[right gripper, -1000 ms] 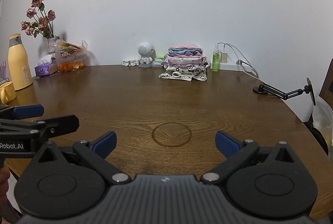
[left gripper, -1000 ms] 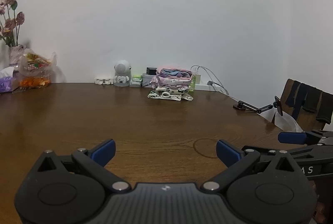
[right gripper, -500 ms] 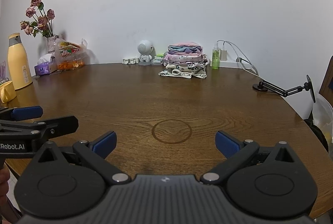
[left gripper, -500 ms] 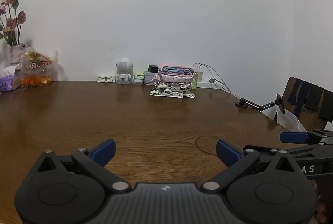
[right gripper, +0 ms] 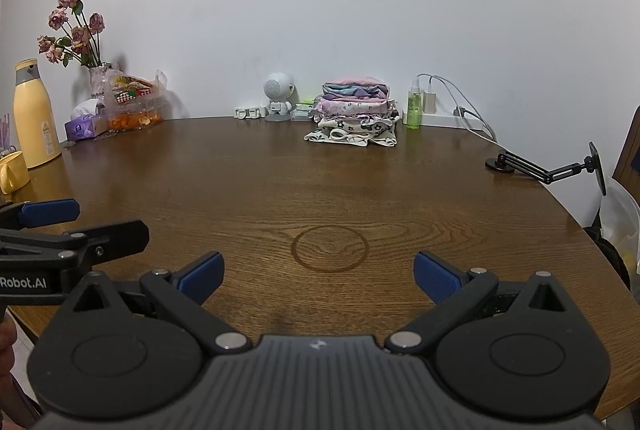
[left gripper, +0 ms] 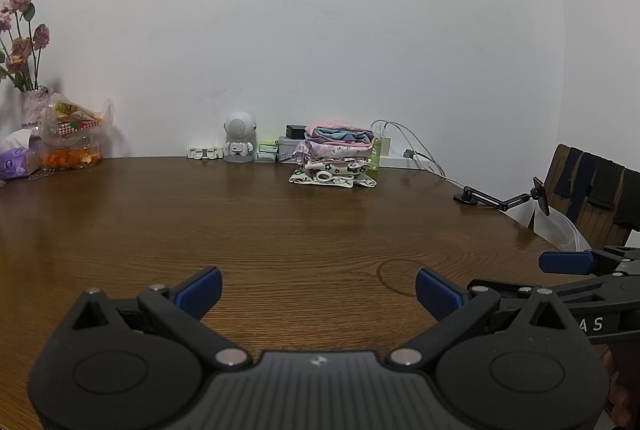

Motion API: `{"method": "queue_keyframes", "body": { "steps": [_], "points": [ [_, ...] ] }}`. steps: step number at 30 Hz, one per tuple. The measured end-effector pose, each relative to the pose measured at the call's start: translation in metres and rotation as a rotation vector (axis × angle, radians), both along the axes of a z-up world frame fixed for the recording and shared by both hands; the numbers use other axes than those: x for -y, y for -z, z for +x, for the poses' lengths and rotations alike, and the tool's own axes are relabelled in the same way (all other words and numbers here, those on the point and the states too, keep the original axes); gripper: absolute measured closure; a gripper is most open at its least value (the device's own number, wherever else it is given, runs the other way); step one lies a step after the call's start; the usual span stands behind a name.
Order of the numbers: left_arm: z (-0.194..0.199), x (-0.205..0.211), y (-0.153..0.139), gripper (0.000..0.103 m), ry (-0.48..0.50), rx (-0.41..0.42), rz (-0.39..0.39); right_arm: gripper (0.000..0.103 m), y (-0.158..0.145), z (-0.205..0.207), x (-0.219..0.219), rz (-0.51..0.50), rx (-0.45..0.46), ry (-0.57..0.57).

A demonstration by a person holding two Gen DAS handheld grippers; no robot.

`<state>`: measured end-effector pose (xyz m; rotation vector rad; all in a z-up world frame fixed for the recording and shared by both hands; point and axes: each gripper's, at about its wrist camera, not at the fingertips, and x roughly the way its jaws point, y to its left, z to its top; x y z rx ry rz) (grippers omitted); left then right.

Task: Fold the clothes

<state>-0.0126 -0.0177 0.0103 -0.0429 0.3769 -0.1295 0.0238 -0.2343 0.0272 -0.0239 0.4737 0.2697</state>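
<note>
While the left wrist view looks across the wooden table [left gripper: 280,230], the left gripper [left gripper: 318,292] sits low over the near edge with its blue-padded fingers spread wide, nothing between them. Stack of folded clothes [left gripper: 334,160] lies at the far side of the table, close to the wall, well apart from the gripper. Just left of the stack: small white robot figurine [left gripper: 239,142]. Green spray bottle [left gripper: 375,152] stands just beside the stack on its right, partly hidden by it. At the far left, a vase of pink flowers [left gripper: 24,42], a snack bag [left gripper: 74,142] and a tissue box [left gripper: 16,160]. A black articulated mount [left gripper: 500,199] rests near the right edge. The right gripper [left gripper: 568,264] enters at the right margin, seen side-on.

Right wrist view: the right gripper [right gripper: 318,276] also has its fingers spread wide, holding nothing, above a faint ring mark [right gripper: 330,248] in the wood. The stack of folded clothes [right gripper: 356,114] lies far ahead by the wall, the spray bottle [right gripper: 414,108] just to its right. A yellow bottle [right gripper: 32,114] and yellow mug [right gripper: 12,172] stand at the far left. The left gripper [right gripper: 52,226] shows at the left margin; from this angle its finger spacing cannot be told.
</note>
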Motion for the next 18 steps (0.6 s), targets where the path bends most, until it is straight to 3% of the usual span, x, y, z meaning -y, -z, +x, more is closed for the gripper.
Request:
{"method": "queue_keyframes", "body": {
  "steps": [18],
  "points": [
    [0.0008, -0.0015, 0.0019, 0.000, 0.006, -0.011, -0.003, 0.000, 0.0006, -0.0002, -0.0006, -0.007, -0.006, 0.000]
  ]
}}
